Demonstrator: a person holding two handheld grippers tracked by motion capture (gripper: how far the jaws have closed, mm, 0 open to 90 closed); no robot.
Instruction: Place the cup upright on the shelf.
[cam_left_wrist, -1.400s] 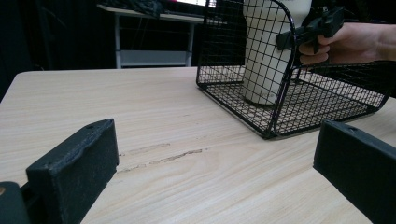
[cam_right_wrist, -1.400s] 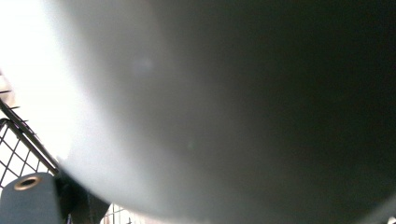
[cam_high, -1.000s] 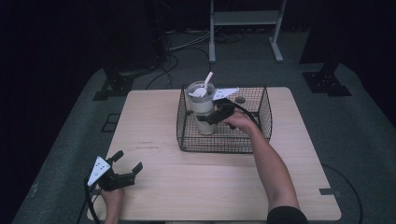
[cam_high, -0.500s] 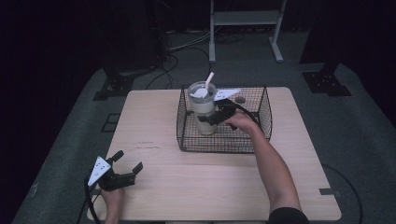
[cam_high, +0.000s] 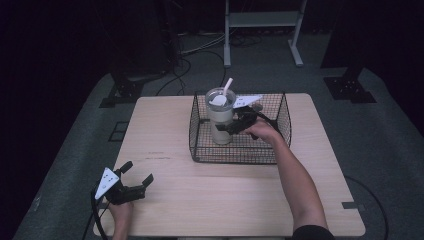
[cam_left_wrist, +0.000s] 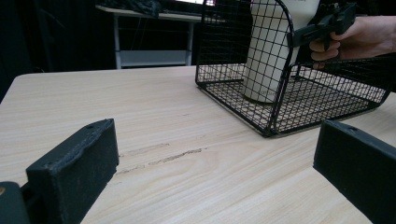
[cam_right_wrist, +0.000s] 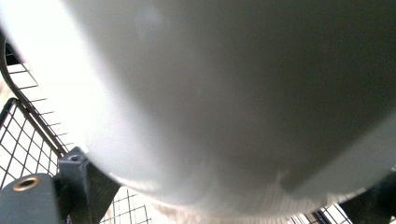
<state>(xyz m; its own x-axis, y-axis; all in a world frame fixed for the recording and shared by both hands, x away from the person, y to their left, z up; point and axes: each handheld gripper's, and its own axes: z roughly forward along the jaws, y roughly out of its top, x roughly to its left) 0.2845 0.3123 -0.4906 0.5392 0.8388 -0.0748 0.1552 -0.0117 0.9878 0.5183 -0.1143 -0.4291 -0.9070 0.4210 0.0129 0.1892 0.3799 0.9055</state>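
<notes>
A pale wooden bench (cam_high: 210, 190) is seen, on which a black wire basket (cam_high: 240, 154) is set toward the far side. Inside it, near its left wall, a tall off-white tumbler with a straw (cam_high: 220, 120) stands upright. The tumbler is grasped at mid-height by the right gripper (cam_high: 234, 126), so a lift or placement is judged underway; keeping it upright is called for next. The left gripper (cam_high: 131, 181) rests released near the bench's front left corner.

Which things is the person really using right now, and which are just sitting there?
Being used:
tumbler with a straw
wire basket it stands in
right gripper, jaws around the tumbler

Just sitting there:
left gripper, open over the table
white stand behind
</notes>
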